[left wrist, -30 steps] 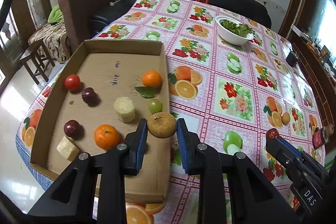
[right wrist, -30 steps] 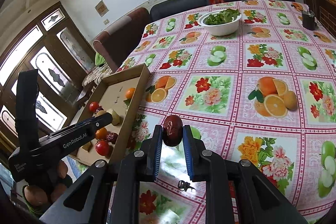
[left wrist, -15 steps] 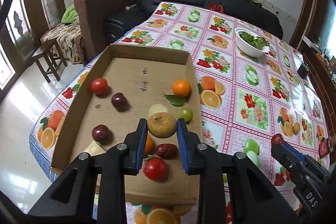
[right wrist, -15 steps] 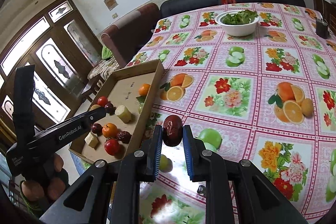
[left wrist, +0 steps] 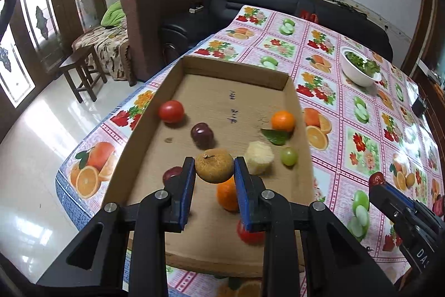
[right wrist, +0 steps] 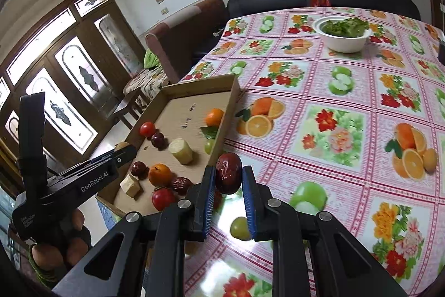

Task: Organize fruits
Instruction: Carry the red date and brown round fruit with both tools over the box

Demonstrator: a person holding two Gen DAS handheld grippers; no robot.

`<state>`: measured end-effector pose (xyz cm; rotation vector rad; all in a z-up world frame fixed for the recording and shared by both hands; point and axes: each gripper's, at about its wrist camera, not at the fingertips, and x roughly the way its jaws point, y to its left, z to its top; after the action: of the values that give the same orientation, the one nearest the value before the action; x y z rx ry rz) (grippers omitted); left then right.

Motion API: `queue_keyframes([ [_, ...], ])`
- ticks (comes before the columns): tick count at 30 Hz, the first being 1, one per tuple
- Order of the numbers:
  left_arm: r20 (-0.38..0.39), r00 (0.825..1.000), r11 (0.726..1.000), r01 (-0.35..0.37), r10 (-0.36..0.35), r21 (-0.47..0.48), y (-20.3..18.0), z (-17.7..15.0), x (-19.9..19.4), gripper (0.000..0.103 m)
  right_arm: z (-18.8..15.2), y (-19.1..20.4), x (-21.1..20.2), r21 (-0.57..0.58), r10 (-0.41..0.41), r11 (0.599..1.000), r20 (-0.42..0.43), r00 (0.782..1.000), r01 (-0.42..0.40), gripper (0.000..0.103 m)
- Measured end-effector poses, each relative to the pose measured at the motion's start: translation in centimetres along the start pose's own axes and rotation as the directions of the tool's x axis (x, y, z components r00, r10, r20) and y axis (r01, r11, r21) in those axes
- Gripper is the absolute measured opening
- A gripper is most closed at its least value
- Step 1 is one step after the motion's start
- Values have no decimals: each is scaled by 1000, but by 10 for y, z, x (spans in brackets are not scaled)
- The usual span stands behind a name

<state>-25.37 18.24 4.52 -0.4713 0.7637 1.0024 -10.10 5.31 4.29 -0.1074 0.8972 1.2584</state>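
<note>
— So why was the left gripper [left wrist: 214,171] over the cardboard tray [left wrist: 289,80]?
— Its fingers were clamped on a brown fruit [left wrist: 213,165], likely to set it among the rest.
— And the right gripper [right wrist: 228,180]?
— Clamped on a red date [right wrist: 228,173], held above the tablecloth [right wrist: 333,135] beside the tray, probably waiting its turn.

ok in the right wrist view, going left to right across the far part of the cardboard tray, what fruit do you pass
red tomato → dark plum → pale peeled chunk → green grape, with the leafy orange just behind it, hard against the tray's right wall
</note>
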Motion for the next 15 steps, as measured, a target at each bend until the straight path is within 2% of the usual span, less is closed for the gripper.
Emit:
queue_keyframes([
  [15,-21,1000,999,5,-6,-47,29,5,9,26,13,23,22,-45,23,999,-23,999,-24,19],
])
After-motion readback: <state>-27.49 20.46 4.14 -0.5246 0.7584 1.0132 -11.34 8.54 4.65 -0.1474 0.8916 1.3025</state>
